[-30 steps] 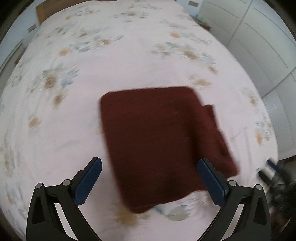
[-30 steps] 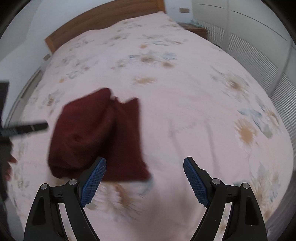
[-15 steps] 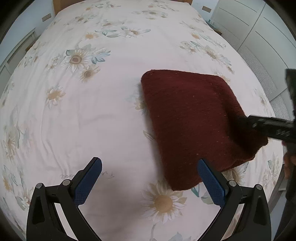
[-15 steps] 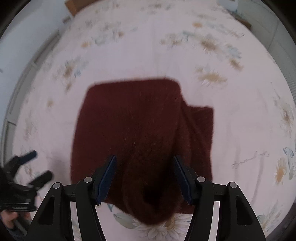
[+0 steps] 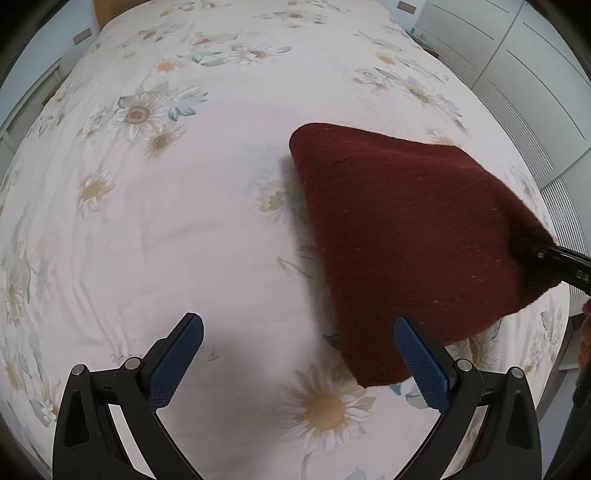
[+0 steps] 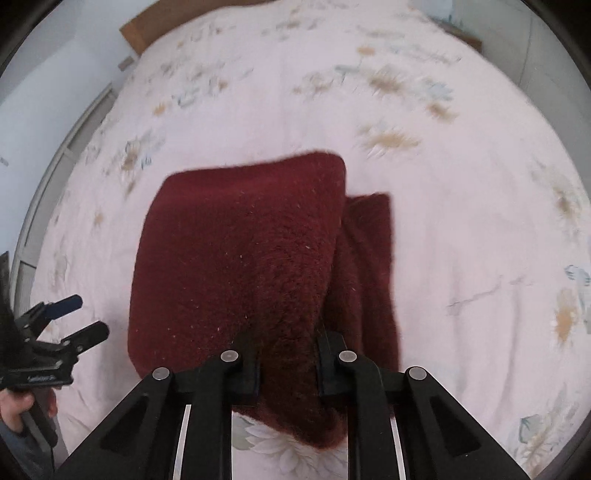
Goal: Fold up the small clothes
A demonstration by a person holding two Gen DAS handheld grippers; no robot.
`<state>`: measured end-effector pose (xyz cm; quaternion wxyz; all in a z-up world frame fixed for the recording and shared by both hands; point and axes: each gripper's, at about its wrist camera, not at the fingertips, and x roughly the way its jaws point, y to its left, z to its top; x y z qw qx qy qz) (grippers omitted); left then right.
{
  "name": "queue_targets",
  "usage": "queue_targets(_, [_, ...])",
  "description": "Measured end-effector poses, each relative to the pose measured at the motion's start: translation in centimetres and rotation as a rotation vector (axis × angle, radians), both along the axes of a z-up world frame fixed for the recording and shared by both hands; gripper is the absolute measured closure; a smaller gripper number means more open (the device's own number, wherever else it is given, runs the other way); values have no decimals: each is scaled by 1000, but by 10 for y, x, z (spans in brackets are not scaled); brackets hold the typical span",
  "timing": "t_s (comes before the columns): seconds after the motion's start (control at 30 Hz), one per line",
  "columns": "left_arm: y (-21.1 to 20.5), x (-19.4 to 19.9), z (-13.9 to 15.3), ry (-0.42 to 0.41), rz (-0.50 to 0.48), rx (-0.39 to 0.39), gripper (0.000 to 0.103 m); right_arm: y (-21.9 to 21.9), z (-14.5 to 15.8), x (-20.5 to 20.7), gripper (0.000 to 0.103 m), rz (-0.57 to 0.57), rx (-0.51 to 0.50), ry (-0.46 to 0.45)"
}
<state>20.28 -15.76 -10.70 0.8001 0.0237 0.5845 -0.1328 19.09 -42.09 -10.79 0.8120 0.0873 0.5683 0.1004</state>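
Observation:
A dark red knitted garment [image 5: 402,236] lies folded on the flowered bed sheet [image 5: 207,206]; in the right wrist view it [image 6: 240,266] fills the middle. My right gripper [image 6: 287,363] is shut on the near edge of the garment and lifts that side off the bed; it shows at the right edge of the left wrist view [image 5: 546,258]. My left gripper [image 5: 301,363] is open and empty, over bare sheet just left of the garment; it also shows at the left of the right wrist view [image 6: 74,317].
A wooden headboard [image 6: 147,26] stands at the far end of the bed. White wardrobe doors [image 5: 517,70] run along the right side. The bed's near edge lies just below both grippers.
My right gripper moved onto the garment's near edge, closed on it and raised it. My left gripper moved left, off the garment, and stayed open.

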Motion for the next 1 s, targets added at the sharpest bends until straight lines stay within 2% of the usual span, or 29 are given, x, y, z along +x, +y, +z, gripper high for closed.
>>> queue_targets(0.13, [-12, -1, -1, 7, -23, -10, 1, -22, 0, -19, 84, -25, -24, -1])
queue_targets(0.37, [-24, -3, -6, 7, -37, -1, 1, -39, -51, -34, 82, -74, -17, 78])
queue_targets(0.47, [-27, -1, -8, 9, -41, 16, 1, -39, -49, -35, 74, -93, -5, 67])
queue_targets(0.53, [-27, 1, -9, 13, -39, 17, 1, -37, -43, -34, 65, -87, -20, 64])
queue_targets(0.6, [-28, 3, -10, 15, -37, 23, 1, -35, -41, -32, 29, -81, -69, 64])
queue_targets(0.63, [-28, 5, -11, 15, -35, 24, 1, -35, -39, -31, 25, -79, -90, 61])
queue_targets(0.93, [-44, 25, -9, 28, -40, -6, 1, -44, -22, -12, 21, -100, -20, 27])
queue_targets(1.0, [-51, 34, -6, 24, -34, -9, 1, -43, -19, 0, 16, -87, -24, 18])
